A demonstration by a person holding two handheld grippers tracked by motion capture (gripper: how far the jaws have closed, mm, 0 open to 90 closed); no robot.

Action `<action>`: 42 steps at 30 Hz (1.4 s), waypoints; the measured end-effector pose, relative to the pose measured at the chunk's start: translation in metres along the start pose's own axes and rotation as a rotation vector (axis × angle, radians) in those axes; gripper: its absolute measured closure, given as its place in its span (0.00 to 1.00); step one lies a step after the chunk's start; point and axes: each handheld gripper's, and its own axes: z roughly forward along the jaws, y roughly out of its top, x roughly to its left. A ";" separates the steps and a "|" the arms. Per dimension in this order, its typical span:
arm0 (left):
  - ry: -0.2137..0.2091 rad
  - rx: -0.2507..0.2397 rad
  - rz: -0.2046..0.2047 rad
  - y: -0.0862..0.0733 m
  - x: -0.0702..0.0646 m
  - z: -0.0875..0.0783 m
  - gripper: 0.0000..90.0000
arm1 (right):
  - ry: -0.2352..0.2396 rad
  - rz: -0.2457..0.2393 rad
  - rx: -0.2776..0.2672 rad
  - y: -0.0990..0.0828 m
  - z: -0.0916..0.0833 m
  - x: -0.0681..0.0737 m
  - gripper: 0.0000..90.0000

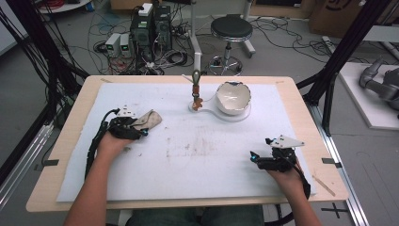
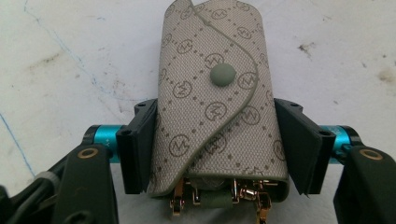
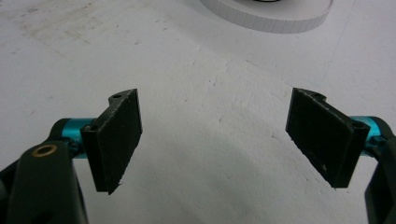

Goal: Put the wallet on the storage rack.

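The left gripper [image 2: 217, 140] is clenching a patterned key pouch [image 2: 217, 98] lying on the white mat [image 1: 188, 155] at the bench's [image 1: 301, 94] left side, jaws pressing both its edges. The right gripper [image 3: 215, 135] is resting released near the mat's right front, nothing between its jaws. Farther back, a cracked white bowl [image 1: 233, 98] and a small upright stand [image 1: 196, 89] are sitting well apart from both, blocking nothing

On the bench [image 1: 301, 101] lies a mat [image 1: 188, 155]. My left gripper [image 1: 141, 128] sits at the mat's left side with the key pouch [image 2: 215, 107] between its jaws. My right gripper [image 1: 256, 157] rests near the front right. At the back, right of centre, a bowl [image 1: 233, 97] stands on a paddle-shaped board [image 1: 207, 110], and a small upright stand [image 1: 196, 89] is just left of the bowl.
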 end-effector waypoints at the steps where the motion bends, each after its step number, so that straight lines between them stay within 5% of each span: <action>1: -0.003 0.002 -0.019 0.000 0.001 -0.001 0.40 | 0.002 -0.001 0.001 0.000 0.000 0.000 0.21; 6: 0.001 -0.007 -0.053 0.001 0.002 -0.009 0.40 | 0.002 0.004 -0.001 0.000 0.001 0.000 0.21; 23: -0.062 -0.129 0.084 0.045 -0.040 -0.047 0.40 | 0.019 -0.004 0.010 0.002 0.005 0.003 0.21; 42: -0.142 -0.168 0.172 0.121 -0.089 -0.024 0.40 | 0.032 -0.011 0.004 0.004 0.008 0.003 0.21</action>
